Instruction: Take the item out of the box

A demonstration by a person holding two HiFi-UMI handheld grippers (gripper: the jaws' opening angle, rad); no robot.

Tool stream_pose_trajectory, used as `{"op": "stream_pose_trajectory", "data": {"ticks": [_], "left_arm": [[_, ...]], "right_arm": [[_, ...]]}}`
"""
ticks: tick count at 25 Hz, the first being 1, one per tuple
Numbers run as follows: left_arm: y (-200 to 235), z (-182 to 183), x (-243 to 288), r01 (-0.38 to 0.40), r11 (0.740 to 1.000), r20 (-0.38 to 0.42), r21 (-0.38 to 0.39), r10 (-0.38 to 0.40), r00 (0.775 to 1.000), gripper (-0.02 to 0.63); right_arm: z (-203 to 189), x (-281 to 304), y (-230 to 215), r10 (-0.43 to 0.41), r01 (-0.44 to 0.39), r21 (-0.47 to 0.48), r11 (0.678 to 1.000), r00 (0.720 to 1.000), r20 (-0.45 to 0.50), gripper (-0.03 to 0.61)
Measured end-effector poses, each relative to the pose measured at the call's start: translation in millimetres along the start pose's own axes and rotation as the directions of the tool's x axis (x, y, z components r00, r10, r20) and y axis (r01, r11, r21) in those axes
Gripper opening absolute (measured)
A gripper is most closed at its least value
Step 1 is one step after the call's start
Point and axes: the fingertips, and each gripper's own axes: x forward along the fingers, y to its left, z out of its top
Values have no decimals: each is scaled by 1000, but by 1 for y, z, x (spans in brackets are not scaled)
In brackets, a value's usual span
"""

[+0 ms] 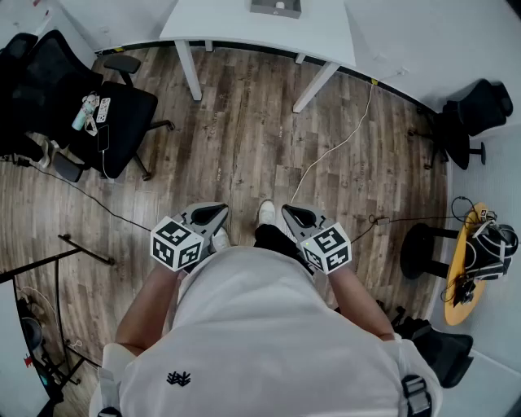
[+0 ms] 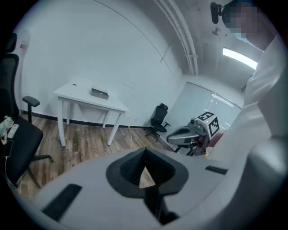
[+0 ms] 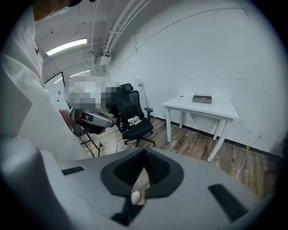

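Across the room: box [image 1: 276, 7] on white tabletop [image 1: 228, 24], well apart from both claws; item unseen.
Left claw [image 1: 218, 212]: together, empty.
Right claw [image 1: 289, 212]: together, empty.
Risk: cable [image 1: 326, 155] on the floor may snag a foot on approach.

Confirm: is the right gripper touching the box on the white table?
Apart. Head view shows the right gripper close against the person, with a stretch of wood floor between it and the table carrying the box.
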Motion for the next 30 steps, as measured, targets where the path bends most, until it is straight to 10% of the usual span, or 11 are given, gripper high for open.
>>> {"op": "stream_pose_trajectory", "data": {"ticks": [30], "left_arm": [[57, 160, 204, 81, 995, -58, 57, -78, 995, 28]], "right_arm": [[65, 20, -233, -33, 21, 154, 988, 997, 72, 45]]}}
